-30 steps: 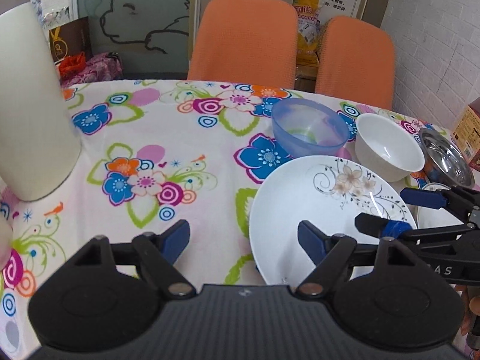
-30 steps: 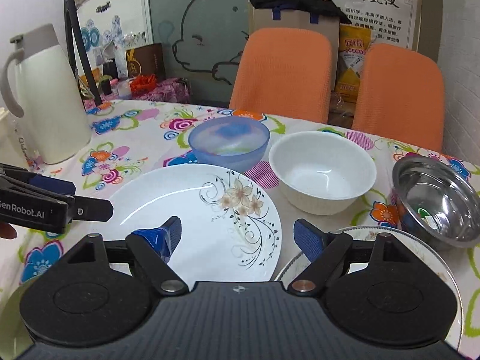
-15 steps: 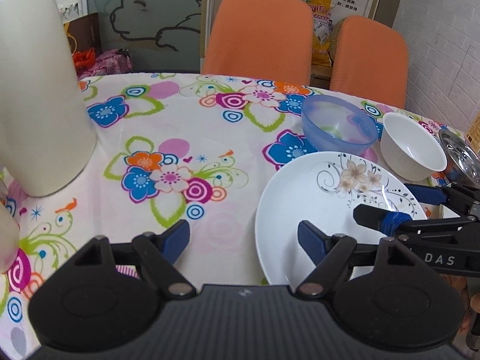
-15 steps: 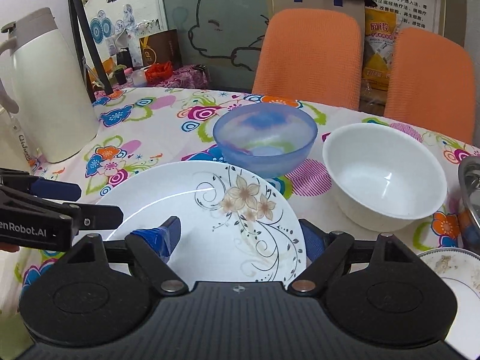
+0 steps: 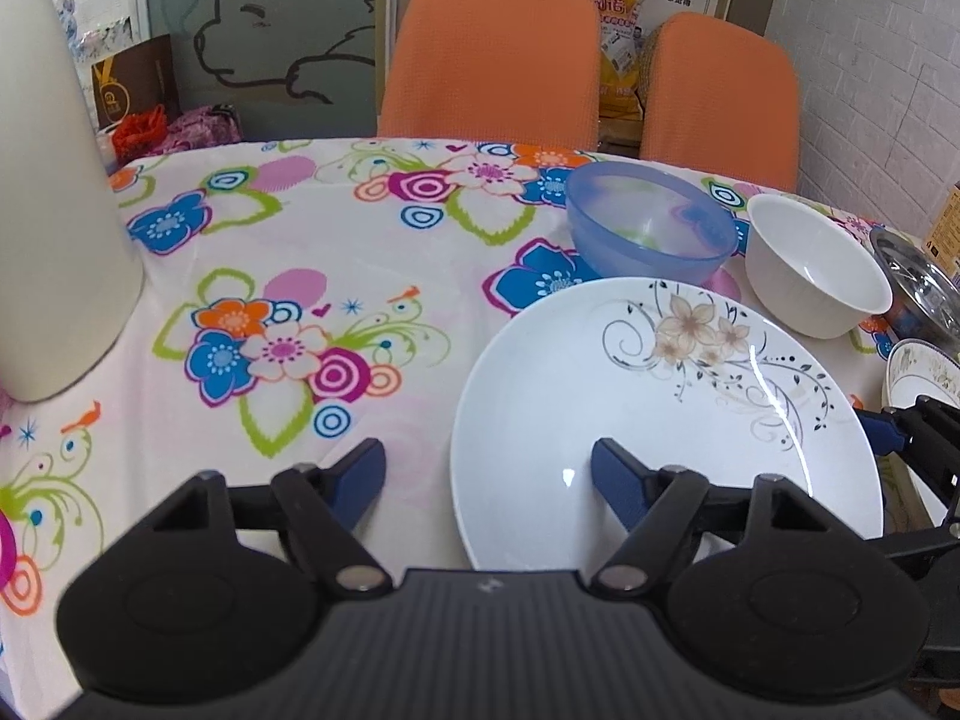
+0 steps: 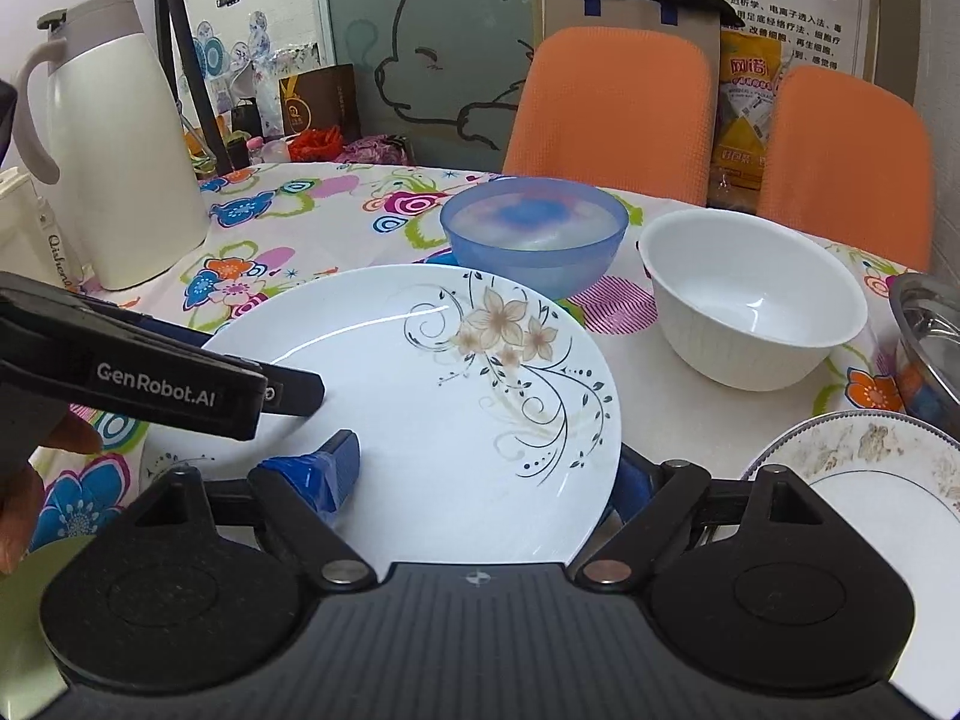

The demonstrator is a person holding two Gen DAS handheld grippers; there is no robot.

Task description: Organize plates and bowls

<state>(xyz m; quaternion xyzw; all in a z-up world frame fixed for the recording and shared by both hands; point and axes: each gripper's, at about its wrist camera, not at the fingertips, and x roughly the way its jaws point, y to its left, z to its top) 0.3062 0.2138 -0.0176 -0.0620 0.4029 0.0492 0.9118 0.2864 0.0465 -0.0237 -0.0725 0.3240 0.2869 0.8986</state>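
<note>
A white plate with a flower print [image 5: 666, 414] [image 6: 456, 396] is tilted, its near edge lifted off the flowered tablecloth. My right gripper [image 6: 486, 474] is open: its left finger lies over the plate's near edge and its right finger sits under the plate's right edge. My left gripper [image 5: 489, 477] is open, its right fingertip over the plate's left part and its left fingertip over the cloth. A blue plastic bowl [image 5: 651, 234] [image 6: 534, 240] and a white bowl [image 5: 816, 273] [image 6: 753, 300] stand behind the plate.
A steel bowl [image 6: 930, 336] and a dirty patterned plate [image 6: 864, 474] sit at the right. A cream thermos jug [image 6: 114, 144] stands at the left. Two orange chairs [image 6: 612, 102] are behind the table. A small plate edge [image 6: 174, 459] shows under the left gripper.
The flower plate has been lifted and tilted, and the right gripper has slid round it. Both cameras have moved closer to the bowls.
</note>
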